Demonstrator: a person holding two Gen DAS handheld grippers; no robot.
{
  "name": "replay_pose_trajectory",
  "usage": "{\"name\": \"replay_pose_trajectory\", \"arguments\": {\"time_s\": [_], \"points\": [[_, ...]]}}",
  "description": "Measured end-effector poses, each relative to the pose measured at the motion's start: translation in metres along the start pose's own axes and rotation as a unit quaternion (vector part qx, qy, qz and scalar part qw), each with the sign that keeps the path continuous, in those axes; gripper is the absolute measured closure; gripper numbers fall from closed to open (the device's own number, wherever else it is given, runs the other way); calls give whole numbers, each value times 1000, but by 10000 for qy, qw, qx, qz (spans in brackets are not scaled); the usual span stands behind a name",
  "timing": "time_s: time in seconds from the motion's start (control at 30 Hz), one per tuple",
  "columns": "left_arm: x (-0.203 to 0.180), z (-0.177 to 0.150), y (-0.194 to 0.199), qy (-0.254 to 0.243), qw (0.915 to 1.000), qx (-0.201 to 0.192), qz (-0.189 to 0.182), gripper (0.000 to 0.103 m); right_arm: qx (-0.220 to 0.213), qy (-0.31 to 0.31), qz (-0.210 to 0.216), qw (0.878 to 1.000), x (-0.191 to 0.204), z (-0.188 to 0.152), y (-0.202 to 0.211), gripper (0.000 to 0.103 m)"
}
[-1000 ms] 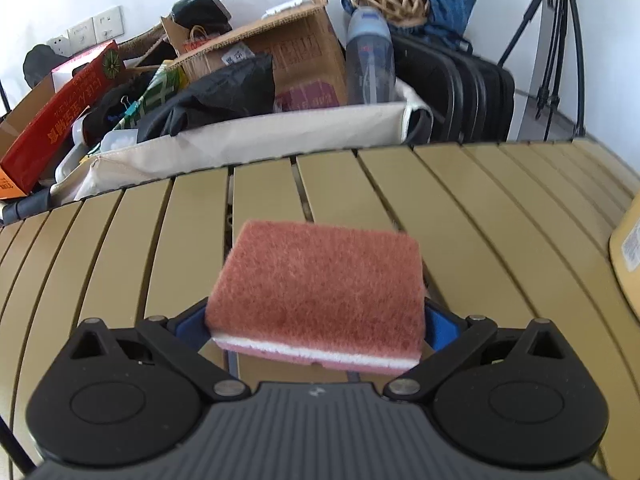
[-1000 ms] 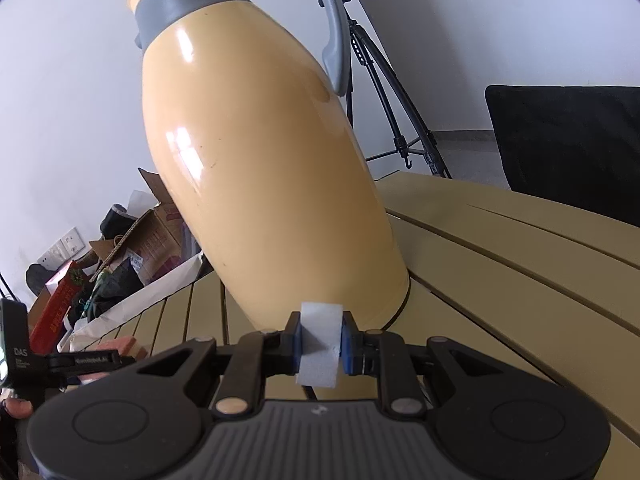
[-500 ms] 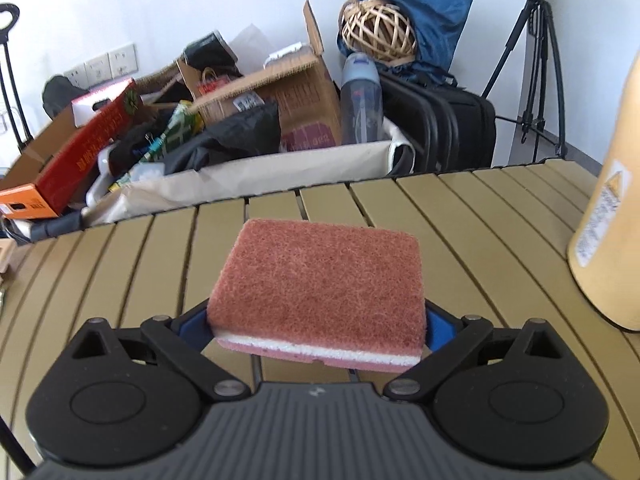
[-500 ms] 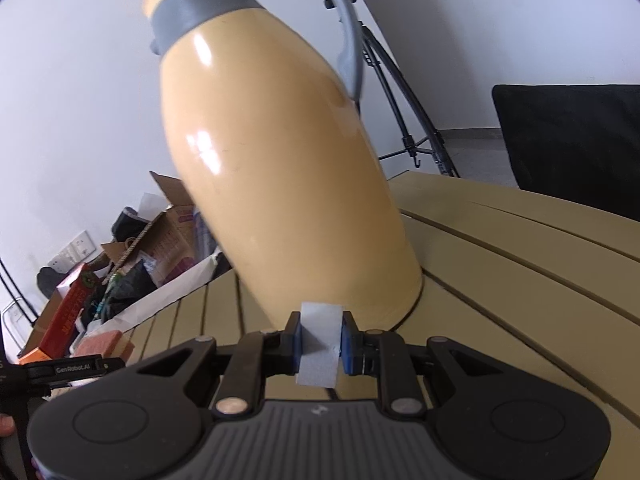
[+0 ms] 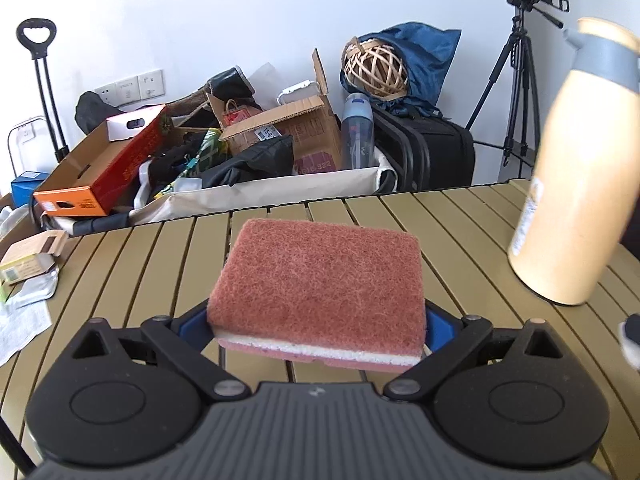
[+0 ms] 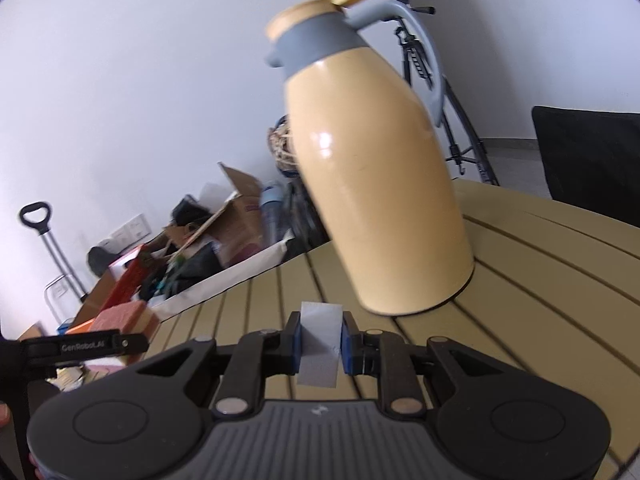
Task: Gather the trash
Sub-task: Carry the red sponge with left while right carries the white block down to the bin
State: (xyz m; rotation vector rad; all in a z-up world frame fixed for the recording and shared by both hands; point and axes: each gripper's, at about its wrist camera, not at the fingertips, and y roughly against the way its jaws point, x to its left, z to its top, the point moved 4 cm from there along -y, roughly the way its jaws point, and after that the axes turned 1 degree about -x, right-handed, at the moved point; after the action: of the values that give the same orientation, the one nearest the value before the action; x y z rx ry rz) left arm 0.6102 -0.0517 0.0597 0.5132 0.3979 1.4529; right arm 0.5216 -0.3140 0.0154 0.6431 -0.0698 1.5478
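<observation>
At the bottom centre of the left wrist view, my left gripper (image 5: 318, 322) is clamped on a reddish scouring sponge (image 5: 320, 290), held just above the slatted table (image 5: 120, 280). In the right wrist view my right gripper (image 6: 320, 344) pinches a small white paper scrap (image 6: 319, 344) at lower centre. Beyond it, the tan thermos jug (image 6: 380, 184) stands on the table at centre frame. Wrappers and paper (image 5: 28, 276) lie at the left edge of the left view, with cluttered boxes (image 5: 224, 160) farther back along the wall.
</observation>
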Motion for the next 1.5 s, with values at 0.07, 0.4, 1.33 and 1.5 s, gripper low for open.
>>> {"name": "replay_pose_trajectory", "arguments": {"time_s": [0.07, 0.4, 1.33, 1.5], "points": [[1, -5, 17, 22, 10000, -28, -11, 3, 58, 35, 70, 10000, 8, -5, 11, 85], [9, -41, 94, 128, 9998, -105, 53, 3, 358, 403, 385, 9978, 44, -33, 68, 85], [50, -200, 229, 541, 9982, 214, 147, 3, 1196, 1524, 685, 9787, 89, -137, 178, 85], [56, -234, 234, 583, 9972, 435, 162, 3, 1456, 1641, 632, 9736, 86, -164, 186, 85]]}}
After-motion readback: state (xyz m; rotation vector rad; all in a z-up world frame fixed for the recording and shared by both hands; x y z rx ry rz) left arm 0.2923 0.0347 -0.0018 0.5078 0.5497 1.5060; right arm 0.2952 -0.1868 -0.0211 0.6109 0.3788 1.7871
